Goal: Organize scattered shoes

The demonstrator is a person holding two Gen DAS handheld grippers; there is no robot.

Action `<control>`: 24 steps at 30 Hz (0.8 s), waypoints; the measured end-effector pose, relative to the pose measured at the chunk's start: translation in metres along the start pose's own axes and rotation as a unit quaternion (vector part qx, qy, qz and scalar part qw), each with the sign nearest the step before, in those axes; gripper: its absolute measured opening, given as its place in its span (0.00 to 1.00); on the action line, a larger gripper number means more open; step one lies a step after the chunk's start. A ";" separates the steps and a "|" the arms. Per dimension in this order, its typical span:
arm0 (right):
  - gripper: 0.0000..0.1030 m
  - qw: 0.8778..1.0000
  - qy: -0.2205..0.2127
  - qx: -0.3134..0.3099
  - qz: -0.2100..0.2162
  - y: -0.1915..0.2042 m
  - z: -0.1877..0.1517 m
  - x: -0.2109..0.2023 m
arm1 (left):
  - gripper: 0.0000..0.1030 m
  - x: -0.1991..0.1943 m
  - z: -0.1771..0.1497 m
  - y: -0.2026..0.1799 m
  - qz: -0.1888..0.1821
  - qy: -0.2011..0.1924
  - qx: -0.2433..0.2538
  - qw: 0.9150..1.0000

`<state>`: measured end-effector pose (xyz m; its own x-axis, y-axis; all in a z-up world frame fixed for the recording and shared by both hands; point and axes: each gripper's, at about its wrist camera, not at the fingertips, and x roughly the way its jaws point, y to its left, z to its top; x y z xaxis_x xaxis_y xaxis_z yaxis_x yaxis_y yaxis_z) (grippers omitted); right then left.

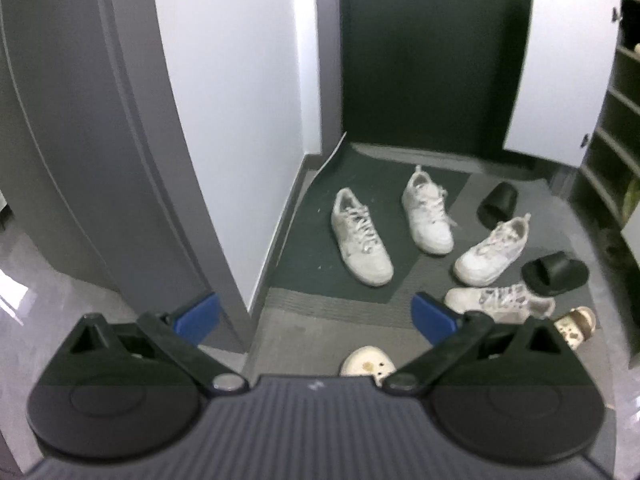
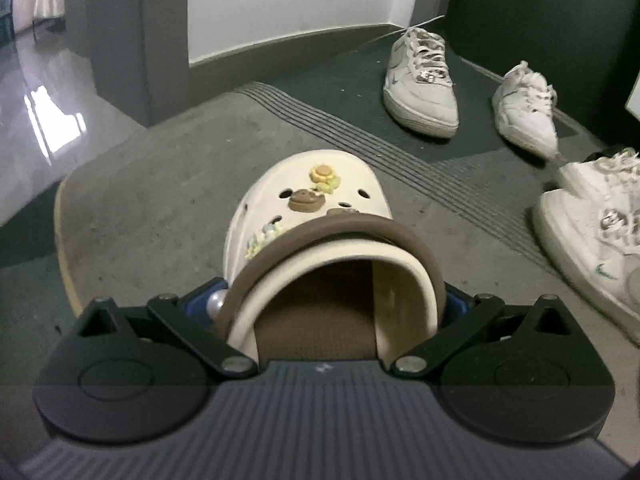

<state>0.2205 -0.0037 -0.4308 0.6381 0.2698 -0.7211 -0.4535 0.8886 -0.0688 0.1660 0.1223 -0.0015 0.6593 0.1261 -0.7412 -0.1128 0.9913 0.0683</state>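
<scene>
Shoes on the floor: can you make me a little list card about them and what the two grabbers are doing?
right gripper: closed around the heel end of a cream clog with a brown strap
left gripper: open, holding nothing
white sneakers: four, scattered; one is here
black slides: two, apart; one is here
second cream clog: right of the sneakers
floor: dark mat

I see a cream clog (image 2: 308,216) at centre frame, with a brown strap (image 2: 340,230) and yellow and brown charms. Upper right, white sneakers (image 2: 420,80) lie on a dark green mat (image 2: 320,80). In the left view, black slides (image 1: 554,272) sit right of centre, by blue finger pads (image 1: 434,314).
</scene>
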 end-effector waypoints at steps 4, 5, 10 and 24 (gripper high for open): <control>1.00 0.998 -0.005 0.058 -0.013 -0.001 -0.008 -0.002 | 1.00 0.007 0.003 -0.004 -0.016 0.020 -0.008 1.000; 1.00 0.998 -0.005 0.062 -0.023 0.003 -0.008 -0.003 | 1.00 0.007 0.004 -0.006 -0.021 0.021 -0.006 1.000; 1.00 1.000 -0.010 -0.023 -0.019 0.015 -0.016 -0.010 | 1.00 -0.002 0.004 -0.010 -0.025 0.009 -0.008 1.000; 0.97 0.995 0.040 0.092 -0.026 0.008 0.001 -0.002 | 1.00 -0.003 0.006 -0.006 -0.040 0.016 -0.024 0.999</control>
<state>0.2163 0.0031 -0.4296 0.6025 0.1969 -0.7734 -0.2949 0.9554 0.0135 0.1691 0.1158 0.0047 0.6433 0.0452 -0.7643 -0.0978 0.9949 -0.0236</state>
